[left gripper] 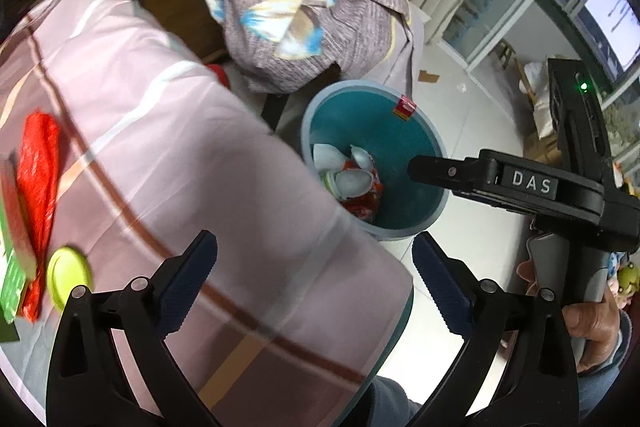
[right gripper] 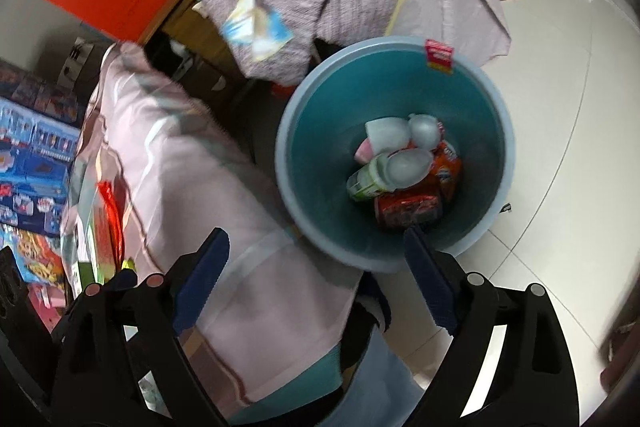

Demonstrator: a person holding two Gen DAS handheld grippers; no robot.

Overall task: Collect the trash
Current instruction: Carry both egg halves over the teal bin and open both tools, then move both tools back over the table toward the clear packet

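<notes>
left claw point(left gripper: 314, 275) open, empty | right claw point(right gripper: 316, 267) open, empty above bin point(right gripper: 496, 131), likely post-drop | wrapper point(left gripper: 38, 163) and lid point(left gripper: 68, 277) remained on tabletop point(left gripper: 200, 163)

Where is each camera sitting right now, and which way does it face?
Left wrist: on the left gripper, angled down over the pink cloth toward the bin; shows its own open fingers, the right gripper and the hand holding it.
Right wrist: on the right gripper, angled down almost over the bin; shows its own open fingers and, low in frame, what looks like a trouser leg.
Shared: bin with trash, pink cloth, patterned bundle, red wrapper.
</notes>
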